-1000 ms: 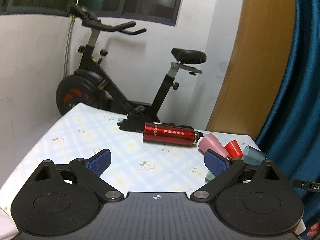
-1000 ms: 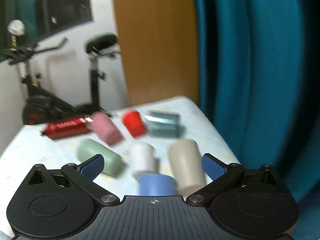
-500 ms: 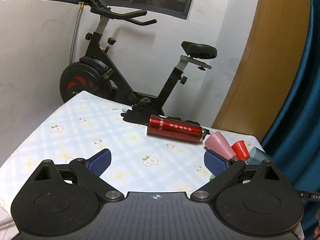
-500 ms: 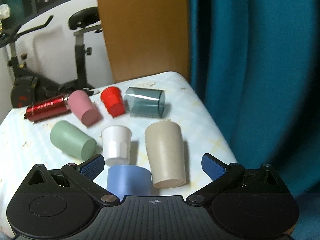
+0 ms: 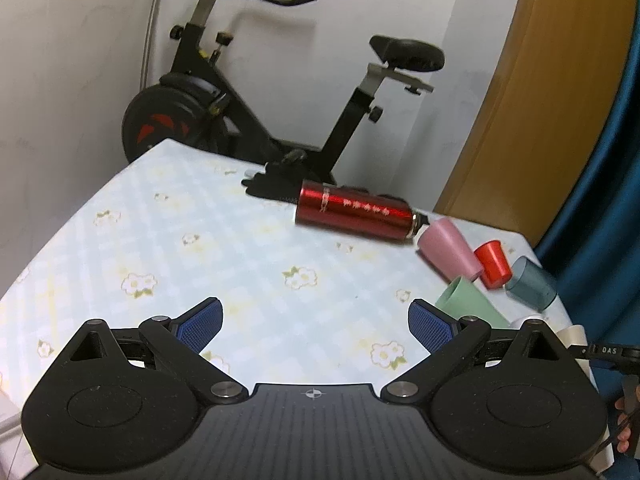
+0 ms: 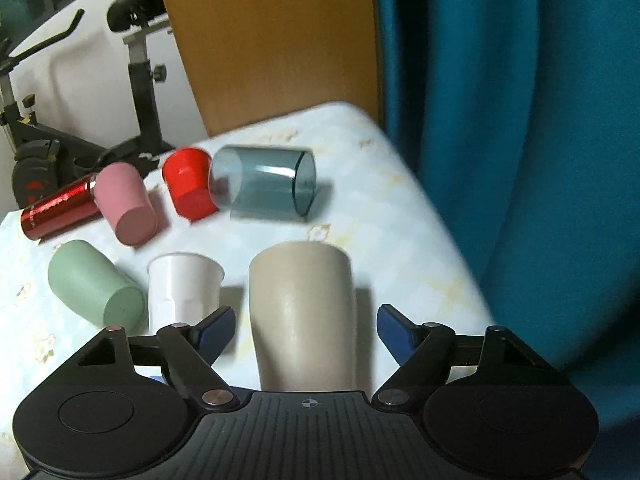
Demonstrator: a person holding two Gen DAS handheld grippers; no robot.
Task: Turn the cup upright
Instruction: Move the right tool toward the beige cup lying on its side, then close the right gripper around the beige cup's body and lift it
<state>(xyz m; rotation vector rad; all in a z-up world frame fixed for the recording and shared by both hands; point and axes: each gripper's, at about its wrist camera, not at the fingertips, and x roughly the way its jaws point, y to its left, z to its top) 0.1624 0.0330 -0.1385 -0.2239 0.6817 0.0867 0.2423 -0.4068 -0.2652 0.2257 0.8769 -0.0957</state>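
While held low over table, right gripper (image 6: 306,330) spread wide around tall beige plastic cup (image 6: 304,312), unpinched; cup lying lengthwise between fingers, mouth away; left gripper (image 5: 316,322) wide, empty.

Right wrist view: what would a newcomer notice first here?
The beige cup lies on its side between the open fingers of the right gripper. Behind it more cups lie tipped, among them a clear grey cup and a red cup. A teal curtain fills the right.
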